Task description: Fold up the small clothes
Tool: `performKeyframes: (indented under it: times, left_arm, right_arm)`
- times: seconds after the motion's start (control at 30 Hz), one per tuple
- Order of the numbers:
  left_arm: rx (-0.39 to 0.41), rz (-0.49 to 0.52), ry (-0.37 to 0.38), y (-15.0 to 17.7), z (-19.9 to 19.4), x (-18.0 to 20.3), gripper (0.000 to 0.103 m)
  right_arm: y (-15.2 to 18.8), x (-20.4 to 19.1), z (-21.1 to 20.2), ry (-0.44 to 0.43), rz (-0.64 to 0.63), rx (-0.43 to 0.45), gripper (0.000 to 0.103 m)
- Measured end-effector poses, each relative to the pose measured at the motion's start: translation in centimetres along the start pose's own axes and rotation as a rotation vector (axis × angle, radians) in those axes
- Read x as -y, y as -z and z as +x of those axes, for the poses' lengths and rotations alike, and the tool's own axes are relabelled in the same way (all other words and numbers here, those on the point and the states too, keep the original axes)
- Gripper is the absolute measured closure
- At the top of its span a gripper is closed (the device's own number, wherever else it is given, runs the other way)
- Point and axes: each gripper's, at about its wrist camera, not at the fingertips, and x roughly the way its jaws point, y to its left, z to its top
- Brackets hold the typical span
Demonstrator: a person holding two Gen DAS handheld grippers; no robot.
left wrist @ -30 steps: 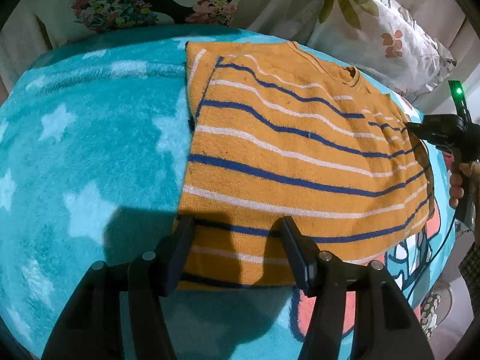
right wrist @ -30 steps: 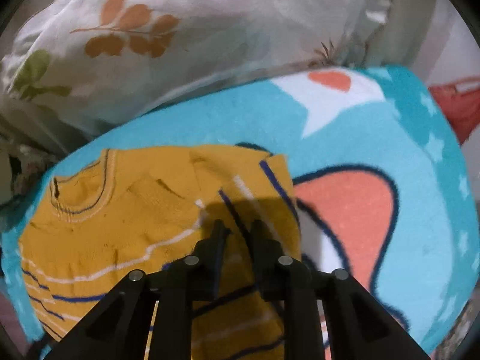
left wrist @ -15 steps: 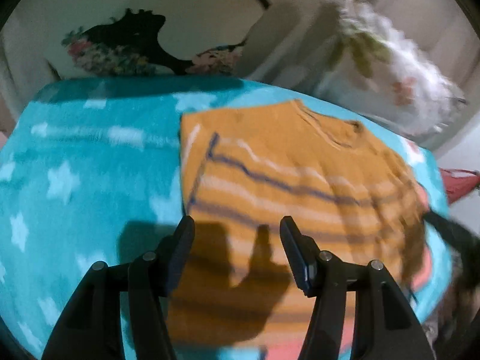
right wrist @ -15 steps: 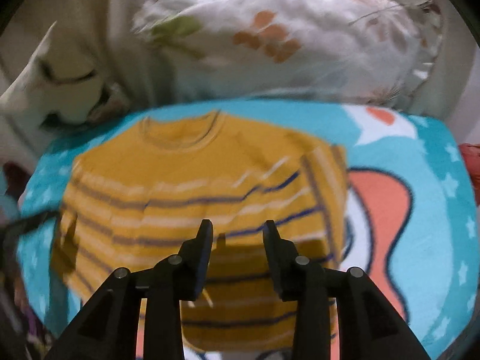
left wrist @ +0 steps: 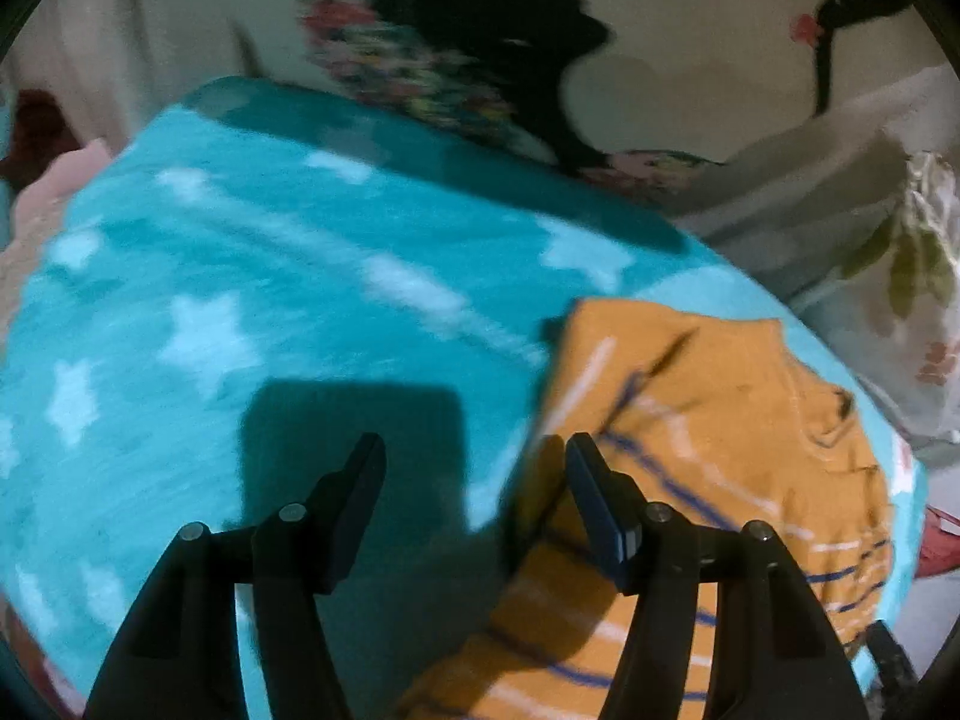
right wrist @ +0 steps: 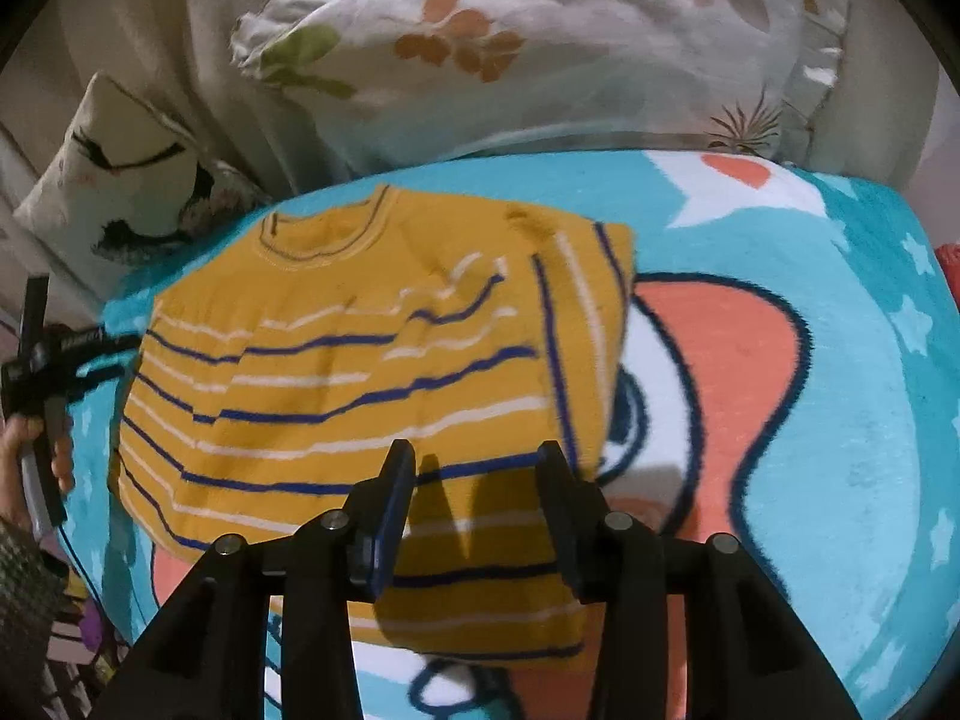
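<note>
Nearest the right wrist camera, the right gripper point(right wrist: 474, 474) hovers with its jaws spread wide and nothing between them, above the bottom hem of the orange striped sweater point(right wrist: 360, 372). The left gripper point(left wrist: 474, 468) likewise has its jaws wide apart and empty; it hangs over the turquoise star blanket point(left wrist: 240, 312), with its right finger just at the sweater's left edge. The sweater lies flat on the blanket, both sleeves folded inward over the body, collar pointing away toward the pillows. At the left edge of the right wrist view, the person's left hand point(right wrist: 30, 456) grips the other tool's handle. Beyond the blanket, a leaf-print pillow point(right wrist: 540, 48) and a bird-print cushion point(right wrist: 120, 174) lean against the wall.
</note>
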Motion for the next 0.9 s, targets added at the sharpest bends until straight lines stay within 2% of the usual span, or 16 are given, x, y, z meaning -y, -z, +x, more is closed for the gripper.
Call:
performKeyframes:
  times: [0.13,0.33,0.47,0.67,0.9]
  left_arm:
    - [-0.002,-0.004,-0.053,2.1,-1.3,-1.0,0.041]
    - [0.044,0.134,-0.178,6.9,-3.8,1.4,0.041]
    - [0.070,0.203,-0.222,9.1,-5.1,3.0,0.041]
    - [0.087,0.246,-0.215,10.5,-6.1,3.4,0.040]
    - [0.085,0.294,-0.150,8.8,-5.1,3.0,0.040]
  right_arm:
    - [0.0,0.3,-0.4,-0.027,-0.009,0.008,0.057]
    - [0.1,-2.0,-0.6,-0.105,-0.068,0.019,0.056]
    - [0.9,-5.0,0.2,-0.159,-0.140,0.001,0.055]
    - [2.8,-9.9,1.6,-0.188,-0.245,-0.044,0.055]
    - [4.7,-15.0,1.8,-0.144,-0.354,-0.042,0.051]
